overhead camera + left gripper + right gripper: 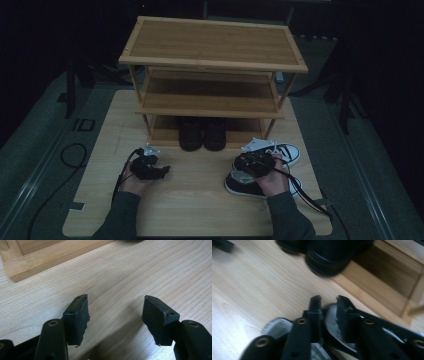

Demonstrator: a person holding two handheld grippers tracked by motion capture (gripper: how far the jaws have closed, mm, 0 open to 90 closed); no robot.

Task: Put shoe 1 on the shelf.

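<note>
A pair of black-and-white sneakers lies at the right of the wooden table: one (pixel 240 185) under my right hand, the other (pixel 289 152) just behind it. My right gripper (pixel 252 162) hovers on the nearer sneaker. In the right gripper view its jaws (pixel 329 302) stand a little apart, with the sneaker's pale rim (pixel 329 317) in the gap; I see no pad pressing on it. My left gripper (pixel 156 167) rests low over the bare table at the left, and its jaws (pixel 116 307) are wide open with nothing between them.
A three-tier bamboo shoe rack (pixel 212 65) stands at the back of the table (pixel 190 205). A pair of black shoes (pixel 202 132) sits on its bottom shelf. The rack's lower frame (pixel 50 260) lies just ahead of the left jaws. Cables trail off both grippers.
</note>
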